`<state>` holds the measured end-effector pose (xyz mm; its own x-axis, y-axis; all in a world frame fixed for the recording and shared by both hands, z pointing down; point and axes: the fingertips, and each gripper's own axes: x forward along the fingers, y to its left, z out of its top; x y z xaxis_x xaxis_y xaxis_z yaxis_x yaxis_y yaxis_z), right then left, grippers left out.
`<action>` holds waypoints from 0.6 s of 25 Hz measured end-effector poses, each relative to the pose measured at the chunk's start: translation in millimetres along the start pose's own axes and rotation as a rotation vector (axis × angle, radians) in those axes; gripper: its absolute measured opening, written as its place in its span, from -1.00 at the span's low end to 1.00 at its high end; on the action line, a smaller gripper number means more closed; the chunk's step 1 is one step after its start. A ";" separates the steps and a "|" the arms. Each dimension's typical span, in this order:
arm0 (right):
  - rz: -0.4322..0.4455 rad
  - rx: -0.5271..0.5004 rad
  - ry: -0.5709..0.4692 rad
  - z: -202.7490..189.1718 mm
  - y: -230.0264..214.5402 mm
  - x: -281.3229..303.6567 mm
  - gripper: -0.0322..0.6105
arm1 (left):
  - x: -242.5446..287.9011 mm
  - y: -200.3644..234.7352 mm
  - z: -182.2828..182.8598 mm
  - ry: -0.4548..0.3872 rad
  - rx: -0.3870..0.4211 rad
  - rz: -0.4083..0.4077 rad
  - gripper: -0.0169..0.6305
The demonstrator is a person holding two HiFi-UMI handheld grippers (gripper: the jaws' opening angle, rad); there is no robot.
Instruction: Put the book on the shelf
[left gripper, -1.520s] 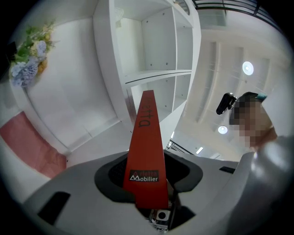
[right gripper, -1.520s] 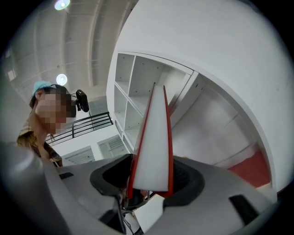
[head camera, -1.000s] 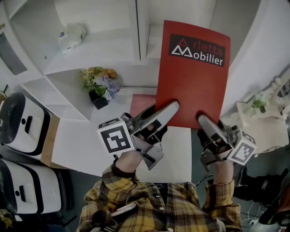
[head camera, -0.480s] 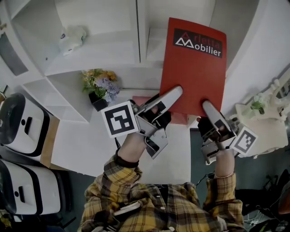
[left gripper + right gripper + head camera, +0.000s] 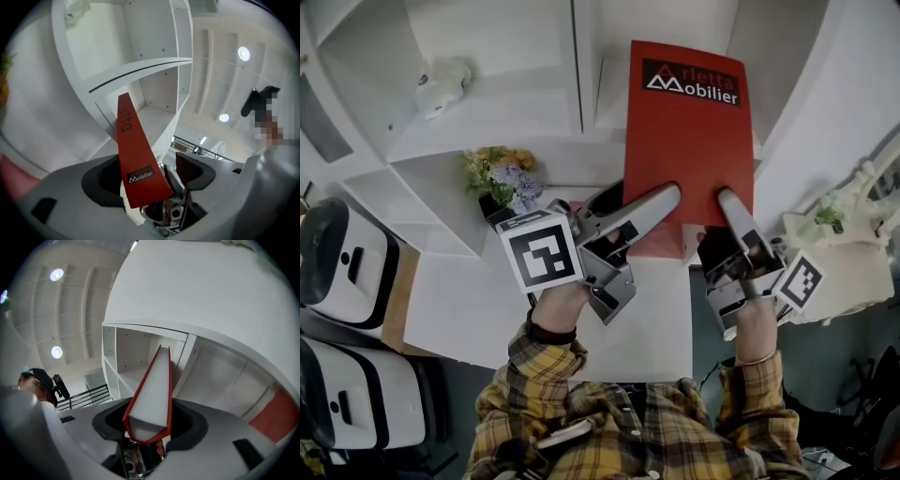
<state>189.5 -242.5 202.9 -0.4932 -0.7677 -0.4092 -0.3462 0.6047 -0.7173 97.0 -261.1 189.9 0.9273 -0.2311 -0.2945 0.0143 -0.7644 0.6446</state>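
The red book (image 5: 689,131), with "Mobilier" printed on its cover, stands upright against the white shelf unit (image 5: 516,103). My right gripper (image 5: 727,199) is shut on its lower edge, and the white page block (image 5: 152,394) sits tight between the pads of this gripper (image 5: 149,423). My left gripper (image 5: 649,202) is at the book's lower left corner. Its jaws have just been opening. In the left gripper view the red spine (image 5: 133,150) leans on the left pad (image 5: 101,176), with a gap to the right pad, so this gripper (image 5: 147,171) is open. An empty shelf compartment (image 5: 154,93) lies ahead.
A small pot of flowers (image 5: 502,183) and a white soft toy (image 5: 441,80) sit on the shelves to the left. A white tabletop (image 5: 487,300) lies below the grippers. White rounded devices (image 5: 337,262) stand at far left, a white ornament (image 5: 834,225) at right.
Both grippers have carried the book a little up and toward the shelf. The left gripper's jaws have spread apart and no longer clamp the book.
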 end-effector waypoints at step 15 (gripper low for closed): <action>-0.016 0.102 -0.117 11.0 -5.4 6.0 -0.31 | -21.1 6.6 -26.6 0.170 0.436 0.249 0.07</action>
<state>197.3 -252.6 198.1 -0.3897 -0.8003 -0.4557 -0.2673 0.5718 -0.7756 87.5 -245.3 219.1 0.9309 -0.3642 -0.0286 -0.3371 -0.8866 0.3167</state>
